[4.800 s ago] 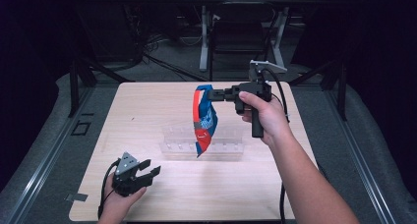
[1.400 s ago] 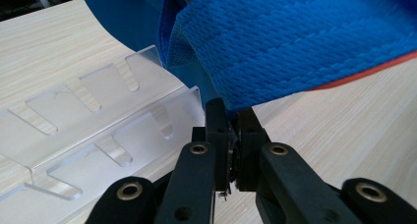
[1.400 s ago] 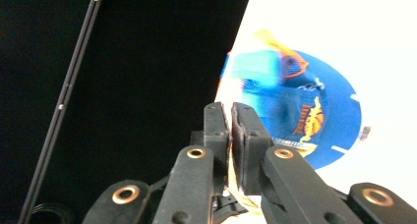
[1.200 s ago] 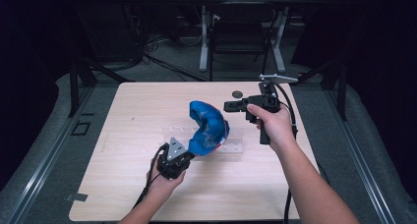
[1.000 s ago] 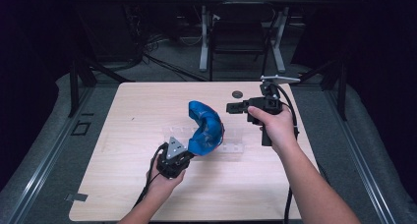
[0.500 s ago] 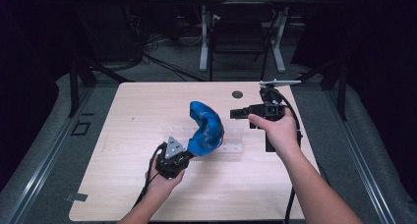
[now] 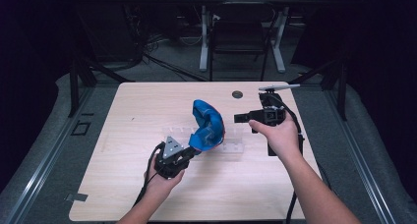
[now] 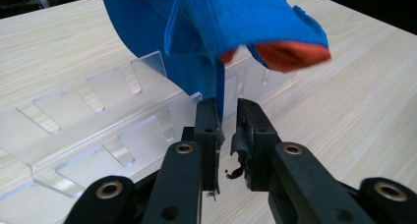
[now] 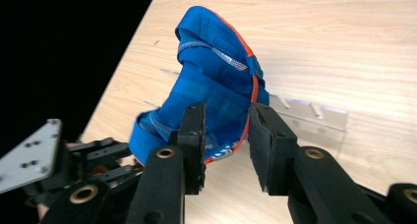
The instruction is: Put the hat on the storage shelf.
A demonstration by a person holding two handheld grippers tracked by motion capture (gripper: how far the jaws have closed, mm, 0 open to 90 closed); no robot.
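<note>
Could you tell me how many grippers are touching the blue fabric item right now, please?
1: the left gripper pinches the lower edge of the blue fabric item; the right gripper is apart, open, beside it.

The left gripper (image 8: 227,130) pinches a thin edge of blue fabric (image 8: 216,22) at 12 o'clock, its orange lining showing. A clear slotted rack (image 8: 98,121) lies at 9 o'clock on the wooden table (image 8: 354,101).

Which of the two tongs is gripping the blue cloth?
The left tongs, nearest the person: they pinch the blue cloth. The right tongs stand apart, open.
</note>
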